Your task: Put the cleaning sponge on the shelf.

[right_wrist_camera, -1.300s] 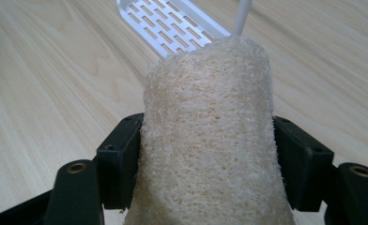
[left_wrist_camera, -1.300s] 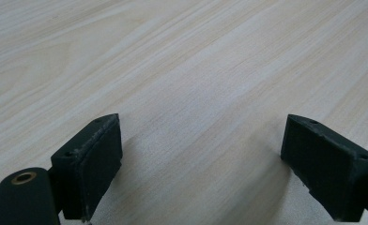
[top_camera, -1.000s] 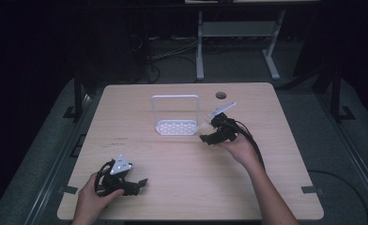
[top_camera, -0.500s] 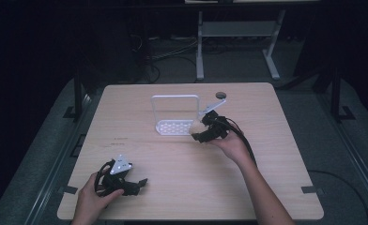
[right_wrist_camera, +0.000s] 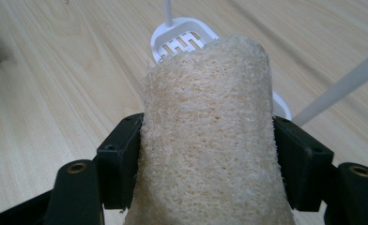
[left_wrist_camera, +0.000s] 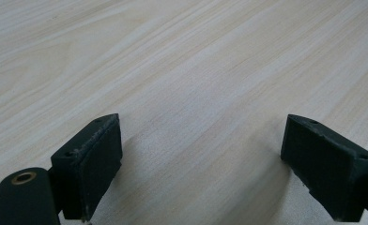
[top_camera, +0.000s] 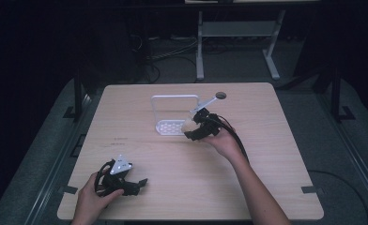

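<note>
The right gripper (right_wrist_camera: pixel 205 159) pinched a beige loofah sponge (right_wrist_camera: pixel 208 136) between its jaws, with a white rack (top_camera: pixel 175 115) just ahead of it. The left gripper (left_wrist_camera: pixel 201 164) rested low over the wooden table (left_wrist_camera: pixel 182 65), jaws wide apart and holding nothing.

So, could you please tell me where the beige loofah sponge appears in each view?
High view: the beige loofah sponge sits mid-table in the right gripper, beside the white perforated rack.
Left gripper view: not in it; bare wooden table.
Right gripper view: centre, clamped between the jaws.
Shared landmark: the white rack.
</note>
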Action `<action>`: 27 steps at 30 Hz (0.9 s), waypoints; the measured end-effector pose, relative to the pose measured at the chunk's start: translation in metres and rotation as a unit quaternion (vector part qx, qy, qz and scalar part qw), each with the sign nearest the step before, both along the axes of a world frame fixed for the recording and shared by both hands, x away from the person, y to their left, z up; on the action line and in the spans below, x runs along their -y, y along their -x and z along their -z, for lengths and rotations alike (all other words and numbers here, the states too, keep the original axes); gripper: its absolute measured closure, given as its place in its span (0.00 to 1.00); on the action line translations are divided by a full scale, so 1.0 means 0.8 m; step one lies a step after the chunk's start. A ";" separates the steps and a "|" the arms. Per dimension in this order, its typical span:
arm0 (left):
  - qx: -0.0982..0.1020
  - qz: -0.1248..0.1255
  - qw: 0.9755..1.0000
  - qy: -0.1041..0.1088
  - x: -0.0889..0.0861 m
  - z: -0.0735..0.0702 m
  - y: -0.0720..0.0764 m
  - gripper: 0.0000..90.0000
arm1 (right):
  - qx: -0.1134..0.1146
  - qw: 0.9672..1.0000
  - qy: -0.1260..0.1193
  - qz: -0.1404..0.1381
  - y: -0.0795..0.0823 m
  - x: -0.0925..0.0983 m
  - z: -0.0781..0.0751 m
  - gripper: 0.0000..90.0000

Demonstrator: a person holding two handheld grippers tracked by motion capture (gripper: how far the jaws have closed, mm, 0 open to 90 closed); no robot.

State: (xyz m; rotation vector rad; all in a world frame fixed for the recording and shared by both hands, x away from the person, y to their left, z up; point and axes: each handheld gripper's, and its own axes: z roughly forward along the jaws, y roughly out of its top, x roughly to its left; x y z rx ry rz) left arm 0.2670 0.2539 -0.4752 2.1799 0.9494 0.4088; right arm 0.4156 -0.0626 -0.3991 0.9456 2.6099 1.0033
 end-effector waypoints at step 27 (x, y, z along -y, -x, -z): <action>0.000 0.000 1.000 -0.001 0.000 0.000 0.000 0.14 | 0.015 1.000 0.006 -0.010 -0.029 -0.041 -0.001 0.36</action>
